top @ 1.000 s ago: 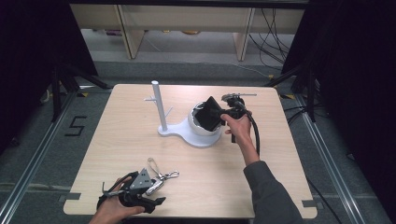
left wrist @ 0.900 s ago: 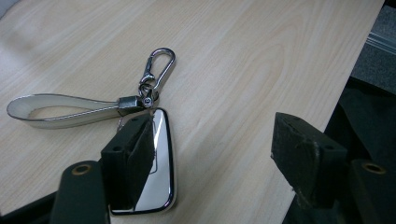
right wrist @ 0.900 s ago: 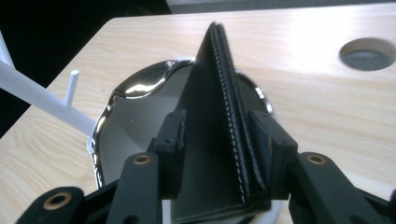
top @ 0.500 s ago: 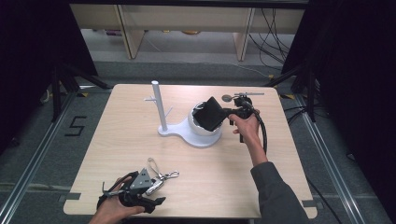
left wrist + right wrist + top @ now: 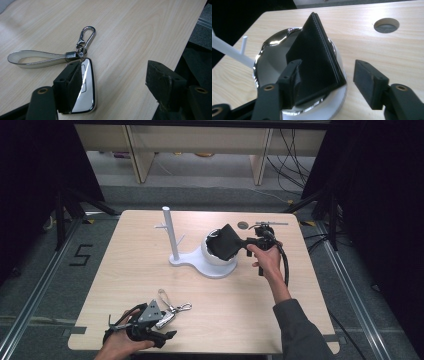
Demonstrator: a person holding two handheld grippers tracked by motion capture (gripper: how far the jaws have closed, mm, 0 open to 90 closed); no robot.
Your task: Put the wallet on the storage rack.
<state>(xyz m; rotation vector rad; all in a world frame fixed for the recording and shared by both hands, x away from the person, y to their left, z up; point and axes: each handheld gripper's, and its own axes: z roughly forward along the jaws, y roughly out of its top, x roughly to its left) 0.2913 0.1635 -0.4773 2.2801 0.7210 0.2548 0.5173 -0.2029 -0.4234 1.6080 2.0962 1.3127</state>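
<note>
Pale wood worktop on a dark floor, shelving behind. High view gives the layout: white stand with a post at centre, chrome bowl on its base, black wallet leaning in the bowl. Right claw sits at the wallet's edge. Right gripper view adds detail: jaws have just been opening, now apart; wallet lies between them beside the left pad, right pad clear. Left claw near the front edge, jaws apart; left gripper view shows a chrome key fob with white strap and snap hook flat on the wood, one pad over the fob, not clamped.
</note>
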